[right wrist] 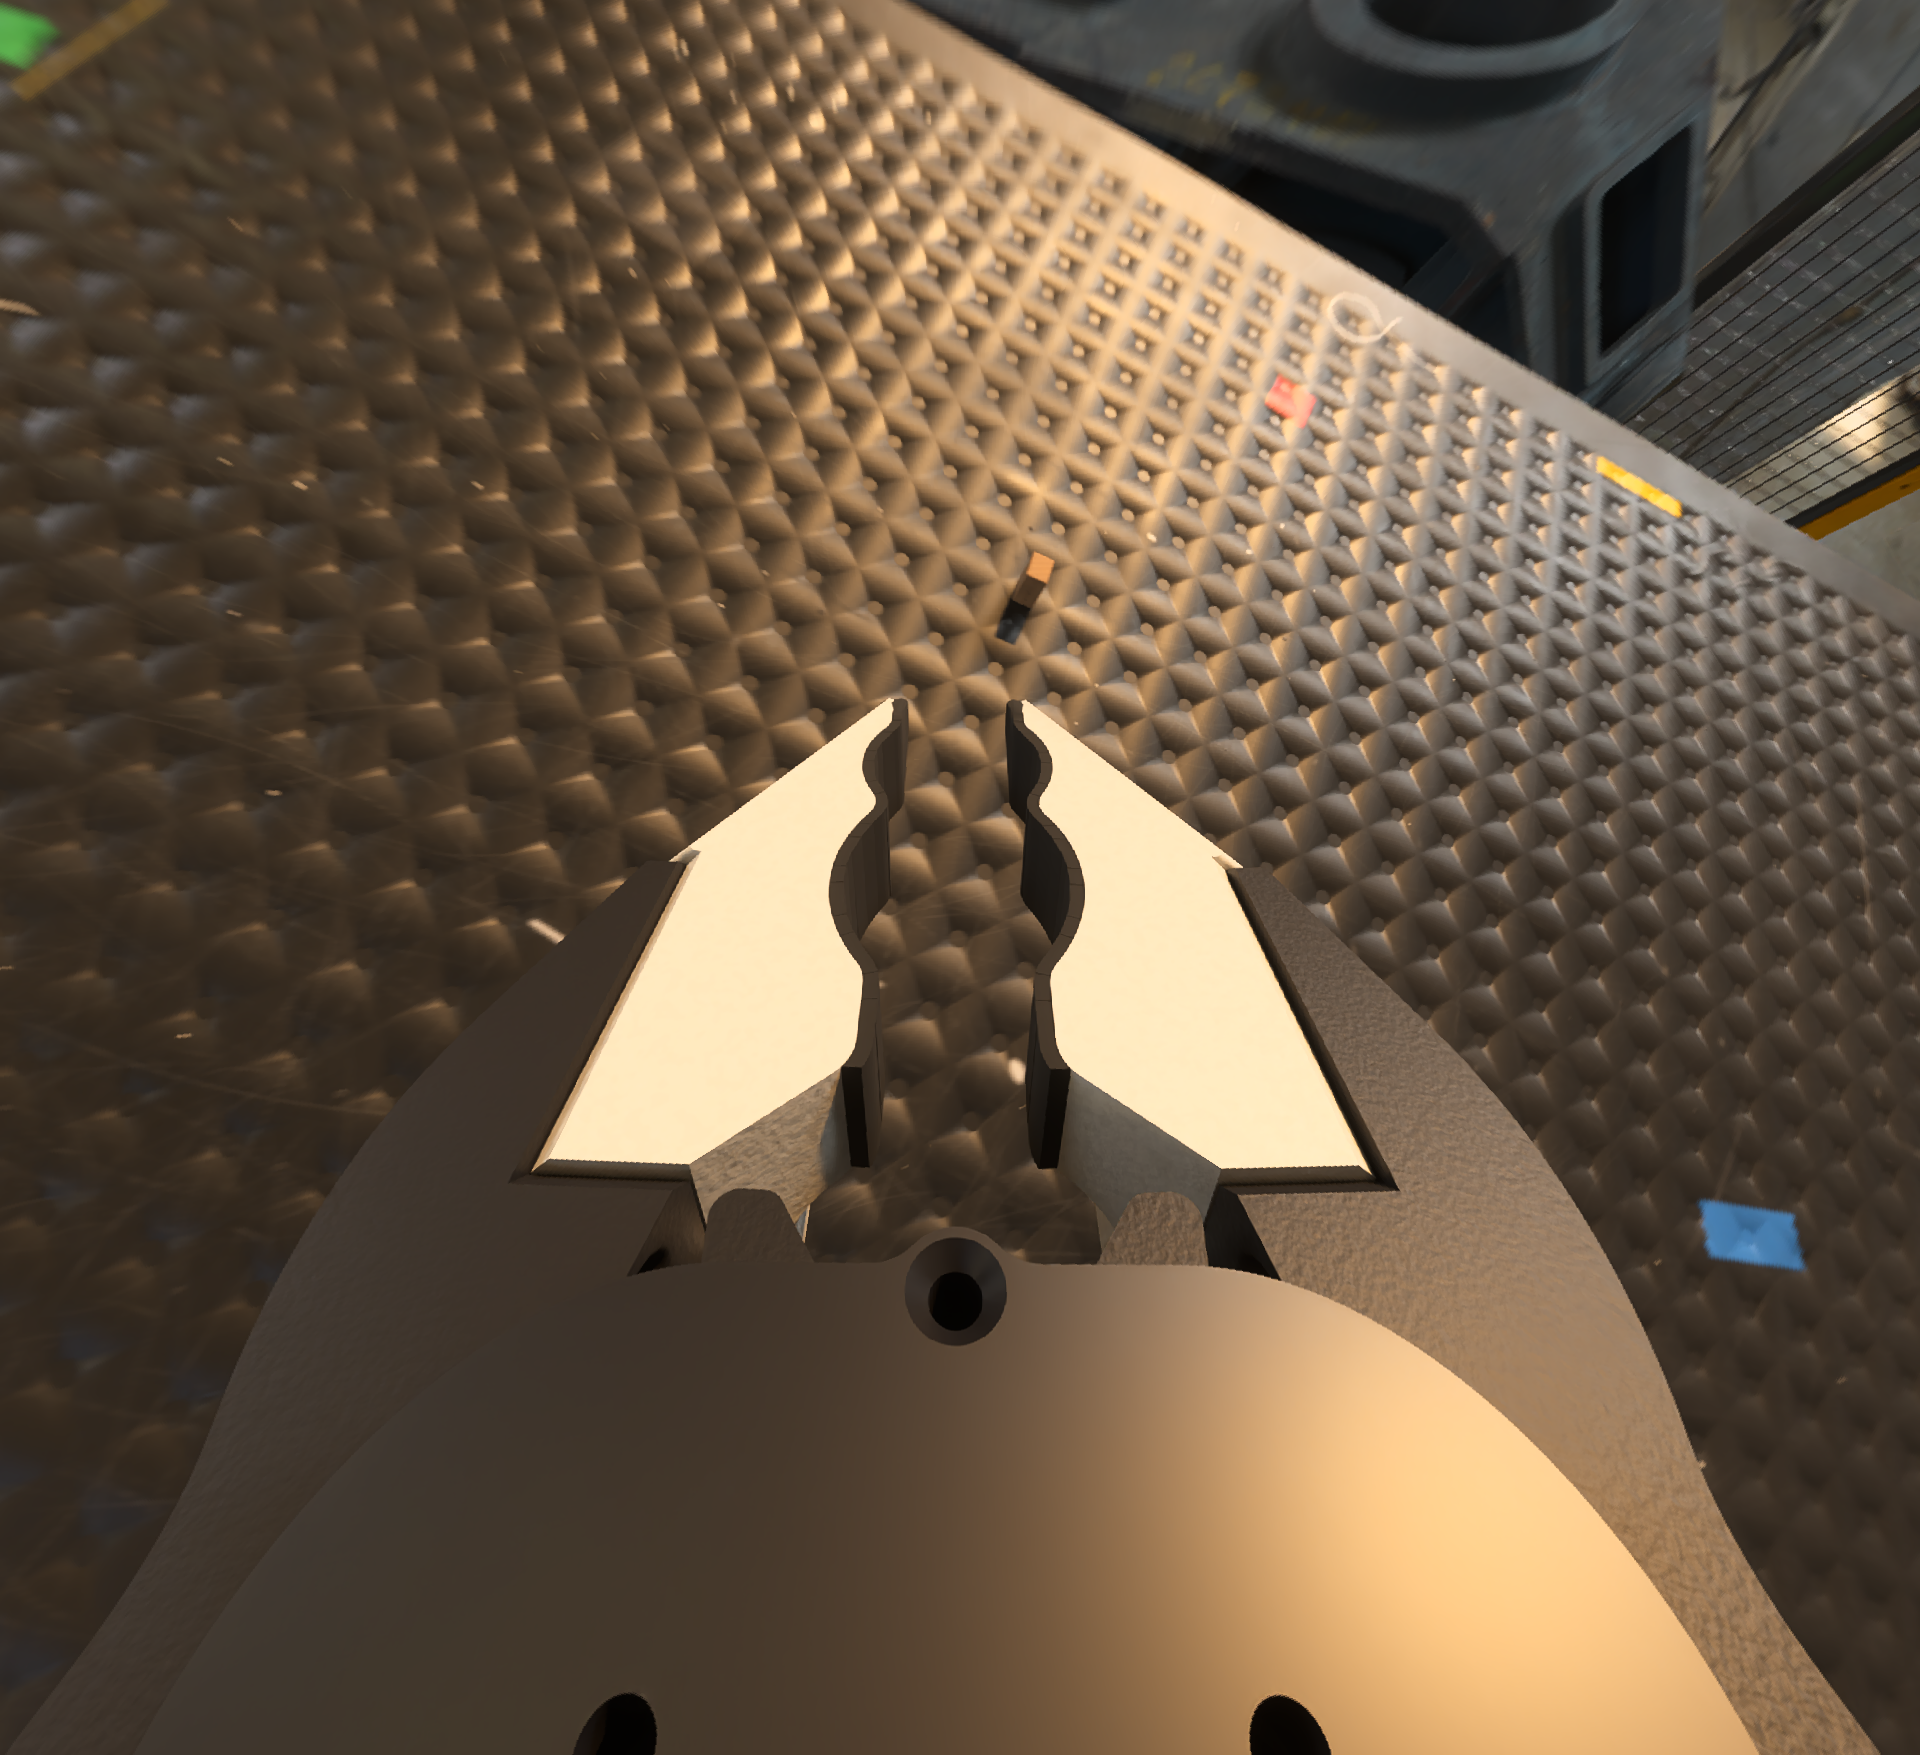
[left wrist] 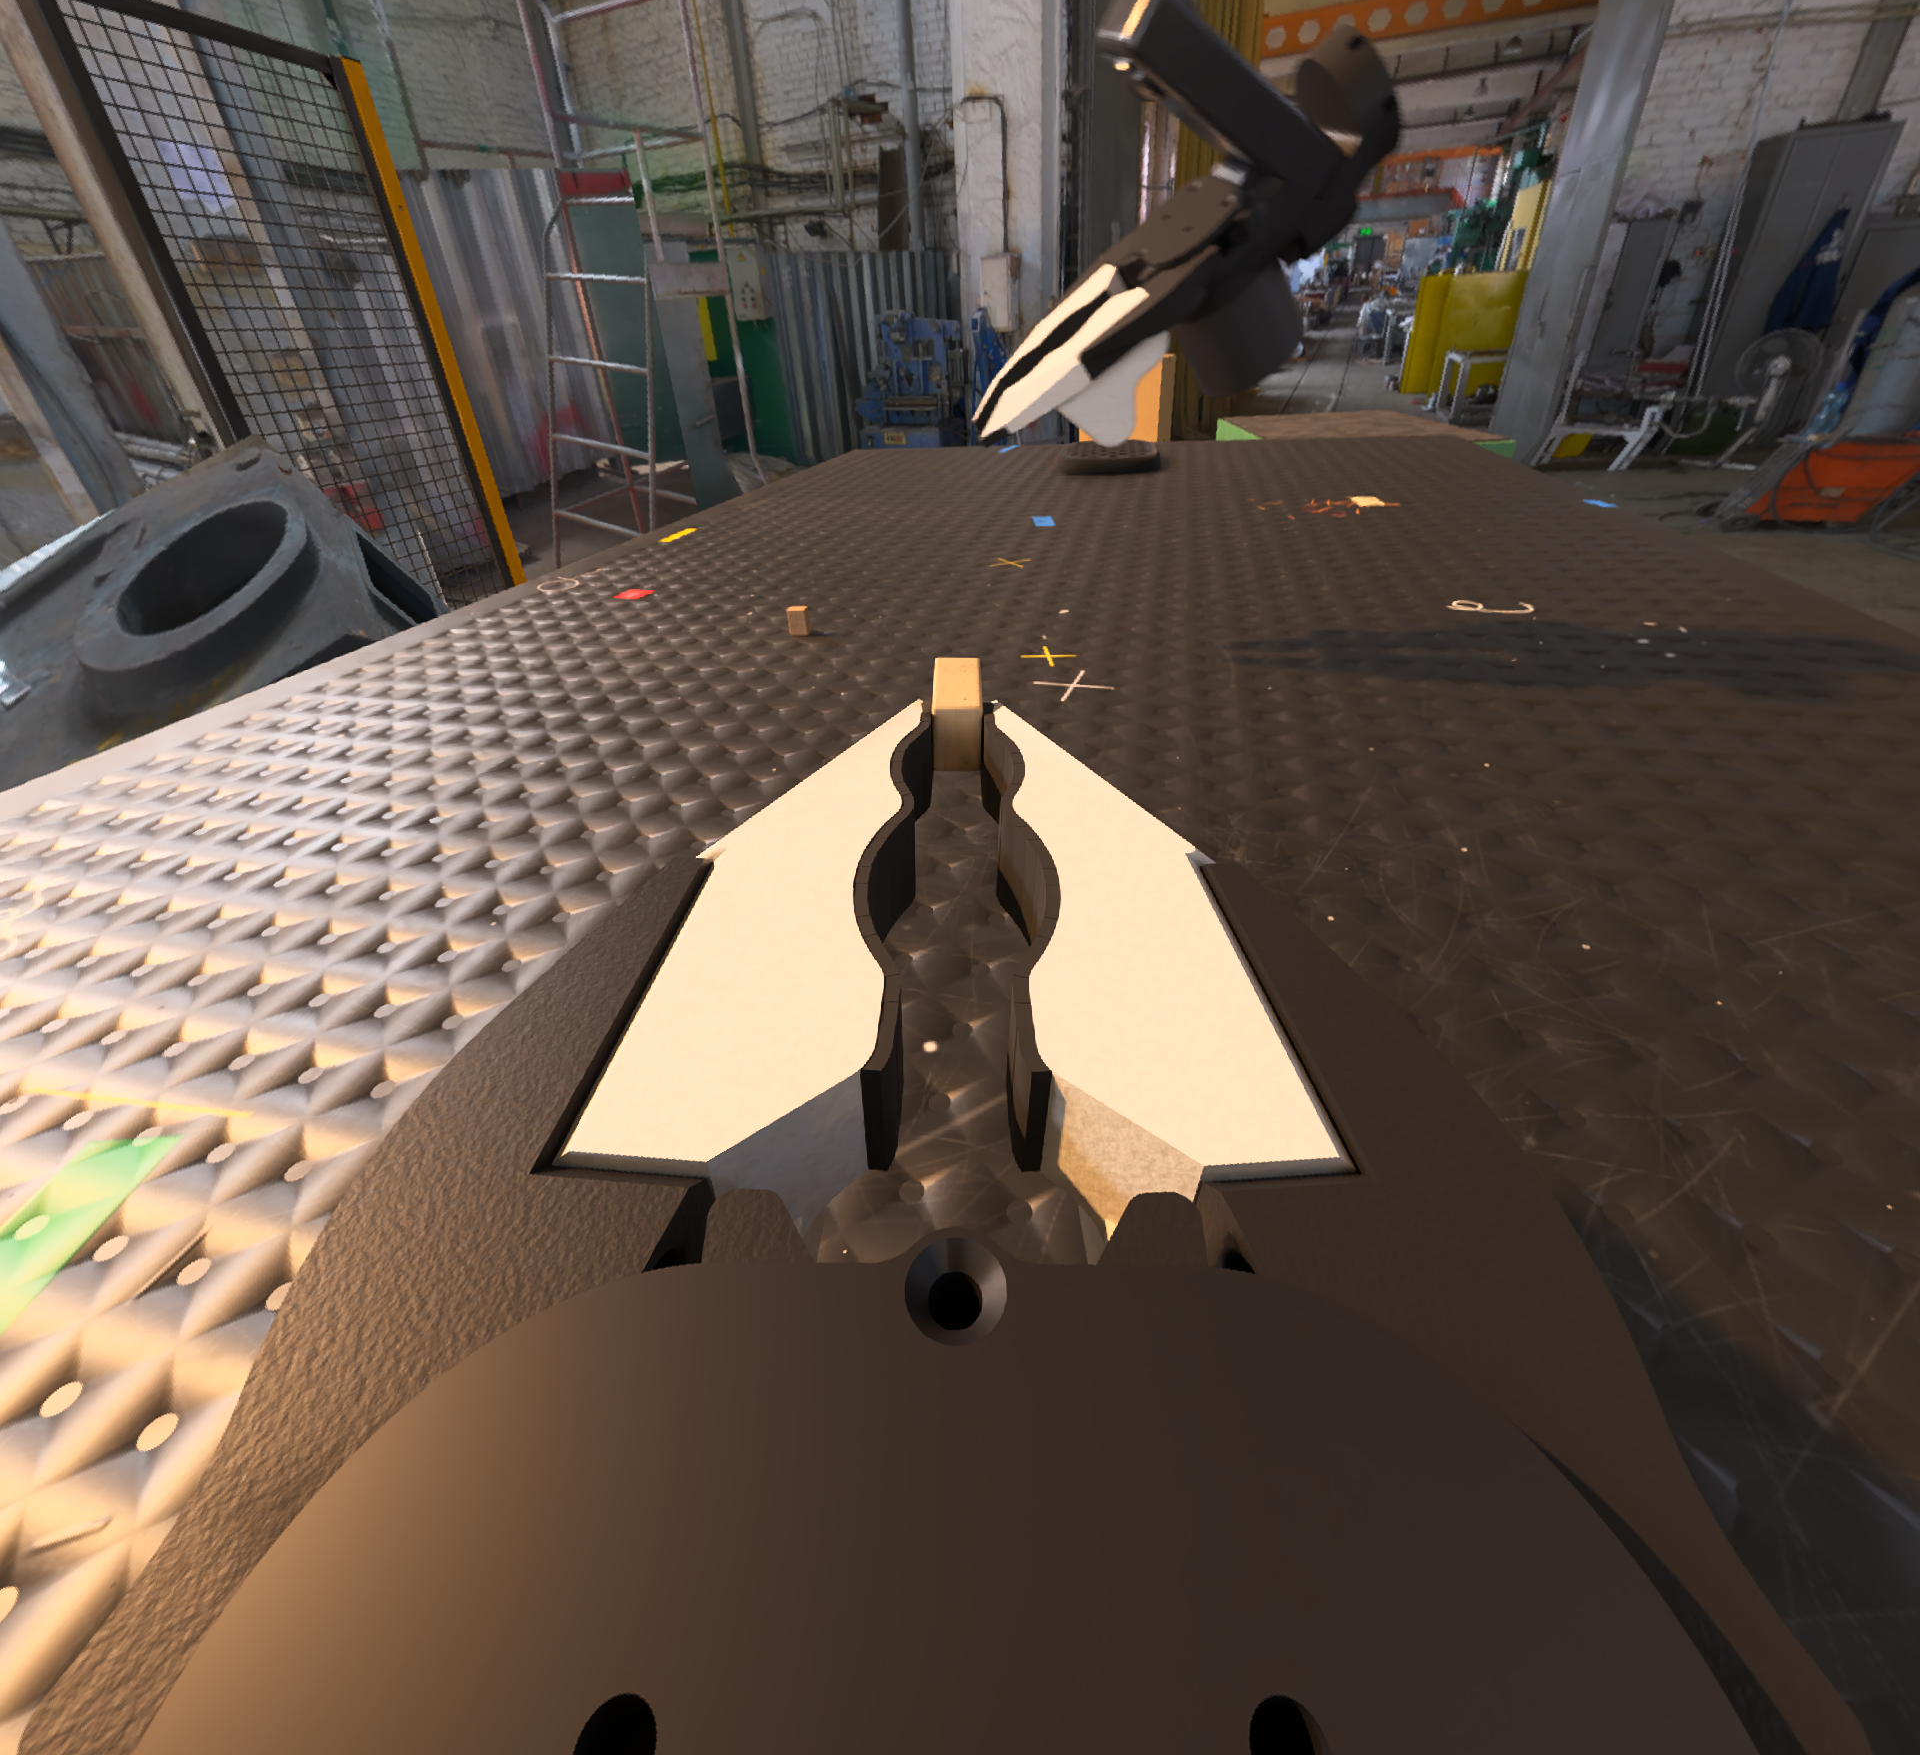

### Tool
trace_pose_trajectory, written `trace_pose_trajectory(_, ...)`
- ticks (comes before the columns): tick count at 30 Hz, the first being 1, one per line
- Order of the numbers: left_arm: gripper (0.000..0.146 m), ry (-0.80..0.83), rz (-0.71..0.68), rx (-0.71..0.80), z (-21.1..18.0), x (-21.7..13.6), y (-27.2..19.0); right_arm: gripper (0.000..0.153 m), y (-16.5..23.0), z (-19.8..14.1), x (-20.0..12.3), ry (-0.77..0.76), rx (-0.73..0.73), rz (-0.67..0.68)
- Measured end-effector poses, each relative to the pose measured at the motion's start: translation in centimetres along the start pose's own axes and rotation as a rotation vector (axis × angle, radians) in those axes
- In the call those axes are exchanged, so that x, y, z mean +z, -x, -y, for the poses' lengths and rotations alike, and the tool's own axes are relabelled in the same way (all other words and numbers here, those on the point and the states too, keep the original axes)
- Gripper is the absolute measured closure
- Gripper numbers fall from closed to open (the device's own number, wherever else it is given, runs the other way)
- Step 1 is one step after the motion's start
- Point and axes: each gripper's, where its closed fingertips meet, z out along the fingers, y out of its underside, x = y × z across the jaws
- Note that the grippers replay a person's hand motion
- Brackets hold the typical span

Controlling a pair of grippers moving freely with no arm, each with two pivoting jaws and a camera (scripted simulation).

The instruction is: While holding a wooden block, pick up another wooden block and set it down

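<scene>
My left gripper (left wrist: 957, 710) is shut on a pale wooden block (left wrist: 957, 685), which stands between the fingertips just above the studded metal table (left wrist: 416, 874). A second, smaller wooden block (left wrist: 797, 620) stands on the table ahead and to the left of it. The same block shows in the right wrist view (right wrist: 1036, 578), a short way past my right gripper (right wrist: 956, 718), which is open and empty and hangs above the table. In the left wrist view the right gripper (left wrist: 992, 422) hovers over the table's far side, tilted down.
Bits of coloured tape lie on the table: red (left wrist: 634, 595), blue (left wrist: 1042, 521), green (left wrist: 73, 1217), blue (right wrist: 1751, 1236). Chalk crosses (left wrist: 1070, 687) lie right of the held block. A black pad (left wrist: 1110, 456) lies under the right gripper. The table edge (right wrist: 1455, 323) runs past the small block.
</scene>
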Motion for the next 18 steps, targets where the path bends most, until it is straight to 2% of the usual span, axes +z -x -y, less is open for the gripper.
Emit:
trace_pose_trajectory(3, 0.139, 0.02, -0.011, 0.023, -0.3, 0.1, -0.3, 0.134, -1.6, -0.5, 2.9, 0.134, -0.02, 0.023)
trace_pose_trajectory(5, 0.139, 0.029, -0.015, 0.055, -0.4, 0.1, -0.6, 0.134, -3.1, -1.4, 4.7, 0.252, 0.038, 0.014)
trace_pose_trajectory(7, 0.139, 0.043, -0.017, 0.08, -0.6, 0.2, -0.8, 0.134, -4.2, -2.4, 6.3, 0.36, 0.158, 0.012)
trace_pose_trajectory(10, 0.139, 0.052, -0.021, 0.095, -0.7, 0.3, -0.9, 0.136, -4.4, -3.7, 7.9, 0.487, 0.42, 0.073)
trace_pose_trajectory(12, 0.139, 0.05, -0.02, 0.094, -0.7, 0.3, -0.9, 0.136, -4.1, -4.2, 8.9, 0.532, 0.524, 0.129)
trace_pose_trajectory(14, 0.139, 0.047, -0.021, 0.085, -0.6, 0.3, -0.9, 0.136, -4.0, -4.6, 9.9, 0.567, 0.55, 0.135)
trace_pose_trajectory(18, 0.139, 0.049, -0.015, 0.075, -0.7, 0.3, -0.7, 0.136, -3.3, -2.9, 12.3, 0.5, 0.632, 0.188)
